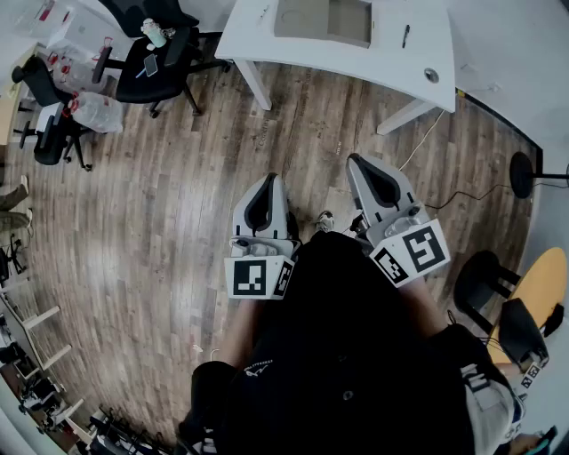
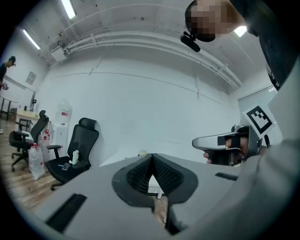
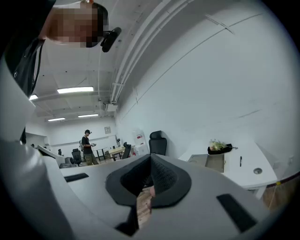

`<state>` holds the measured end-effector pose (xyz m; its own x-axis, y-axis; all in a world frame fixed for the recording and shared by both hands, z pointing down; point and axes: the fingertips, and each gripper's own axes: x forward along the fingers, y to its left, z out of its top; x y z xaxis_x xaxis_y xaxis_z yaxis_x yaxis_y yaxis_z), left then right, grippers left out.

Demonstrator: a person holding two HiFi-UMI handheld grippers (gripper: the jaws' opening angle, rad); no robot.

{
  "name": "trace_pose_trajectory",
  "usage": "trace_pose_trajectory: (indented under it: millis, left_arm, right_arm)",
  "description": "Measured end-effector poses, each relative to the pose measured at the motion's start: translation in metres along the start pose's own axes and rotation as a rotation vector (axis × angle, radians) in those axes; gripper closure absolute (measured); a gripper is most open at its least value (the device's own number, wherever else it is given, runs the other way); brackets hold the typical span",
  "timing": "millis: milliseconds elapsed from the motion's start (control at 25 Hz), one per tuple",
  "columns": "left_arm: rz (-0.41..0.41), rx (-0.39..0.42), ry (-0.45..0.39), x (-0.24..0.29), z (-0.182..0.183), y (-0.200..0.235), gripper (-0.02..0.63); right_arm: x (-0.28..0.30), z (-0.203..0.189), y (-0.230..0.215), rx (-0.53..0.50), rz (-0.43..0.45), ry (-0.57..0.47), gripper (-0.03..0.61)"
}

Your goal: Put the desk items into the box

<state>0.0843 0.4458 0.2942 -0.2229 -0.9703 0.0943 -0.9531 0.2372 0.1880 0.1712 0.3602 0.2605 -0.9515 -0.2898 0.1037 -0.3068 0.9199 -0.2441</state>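
The white desk [image 1: 267, 35] stands at the far end of the wooden floor. On it are an open cardboard box [image 1: 324, 19], a black pen [image 1: 405, 35] and a small round item [image 1: 431, 75]. I hold both grippers close to my body, well short of the desk. The left gripper [image 1: 269, 179] and the right gripper [image 1: 354, 160] are shut with nothing in them. The right gripper view shows the box [image 3: 215, 162], the pen [image 3: 240, 161] and a dark tray with greenery [image 3: 219, 148] on the desk [image 3: 243, 176]. In their own views the left gripper [image 2: 152, 157] and right gripper [image 3: 151, 157] show tips touching.
Black office chairs [image 1: 156, 62] with small items on the seat stand left of the desk, and more chairs and bags [image 1: 53, 124] line the left side. A cable and a floor stand [image 1: 520, 173] lie at the right. A person [image 3: 87, 146] stands far off.
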Motion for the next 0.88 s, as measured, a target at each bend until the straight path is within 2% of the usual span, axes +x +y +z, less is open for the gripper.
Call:
trace_pose_trajectory:
  millis: [160,360,680,880]
  left_arm:
    - [0.013,0.034,-0.022,-0.01,0.001,-0.034,0.606]
    - [0.055,0.036,-0.036,-0.025,0.001,-0.046,0.606]
    - [0.025,0.063,-0.063,-0.005,0.012,-0.071,0.606]
    - [0.029,0.066,-0.06,0.002,0.008,-0.071,0.606]
  right_arm:
    - [-0.032,-0.002,-0.011,-0.01,0.009,0.002,0.58]
    - [-0.054,0.002,-0.004,-0.035,0.028,-0.023,0.58]
    - [-0.075,0.009,-0.03,-0.033,-0.013,-0.032,0.58]
    - [-0.077,0.009,-0.045,-0.019,-0.028,-0.047,0.58]
